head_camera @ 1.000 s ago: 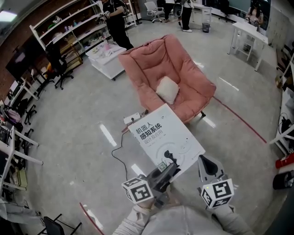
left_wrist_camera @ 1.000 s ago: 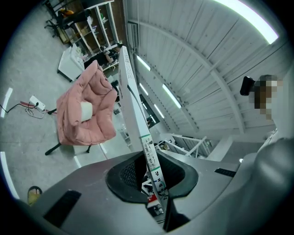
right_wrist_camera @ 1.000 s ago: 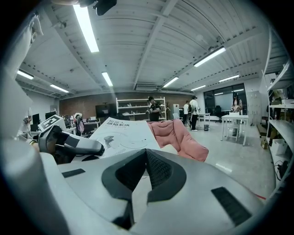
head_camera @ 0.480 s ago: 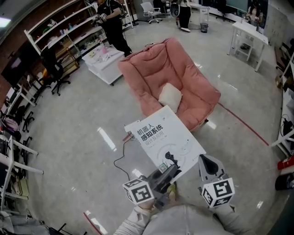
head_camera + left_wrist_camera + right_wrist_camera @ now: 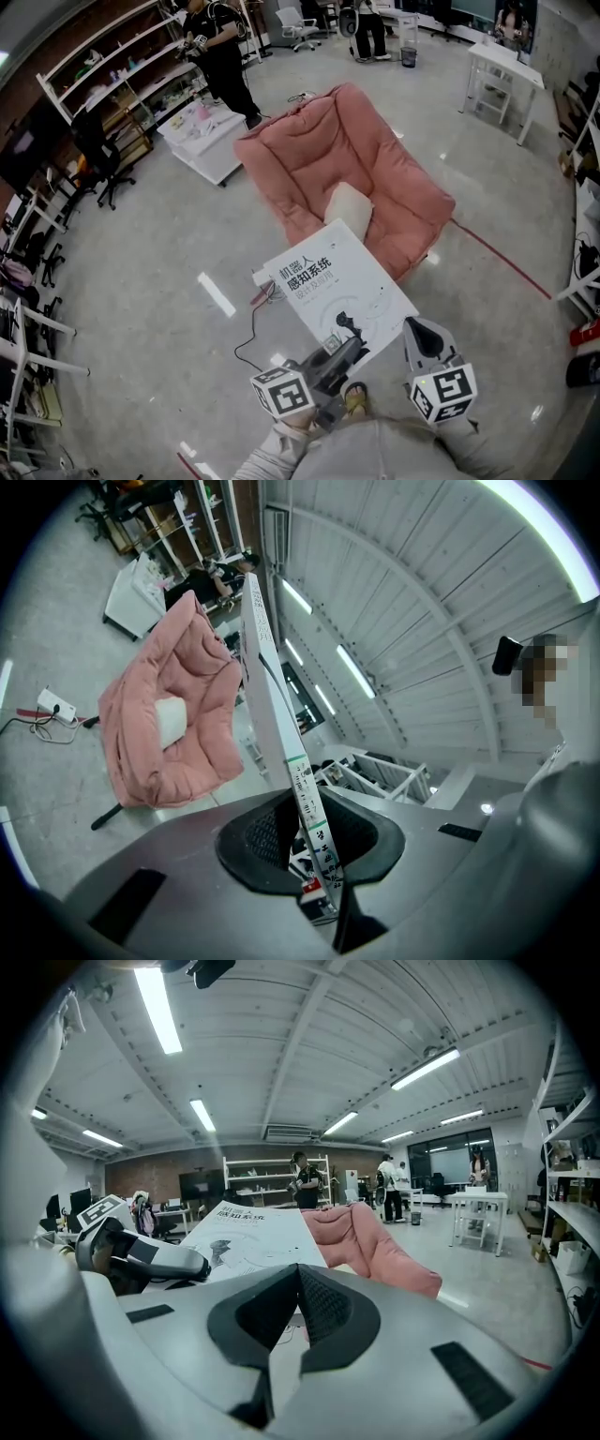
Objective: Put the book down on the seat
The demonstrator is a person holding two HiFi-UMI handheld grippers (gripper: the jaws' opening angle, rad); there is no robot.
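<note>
My left gripper [image 5: 339, 352] clamps the white book [image 5: 336, 286] by its near corner, held flat above the floor, just short of the pink chair [image 5: 375, 178]. My right gripper [image 5: 420, 331] is beside it, jaws together, empty.

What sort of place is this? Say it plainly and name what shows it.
Probably a shared lab or workshop-style office, not a home: open shelving racks stacked with gear, wheeled office chairs, and a white worktable on a wide polished floor.

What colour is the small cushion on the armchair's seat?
The cushion is white, against the pink armchair; the head view shows it best.
</note>
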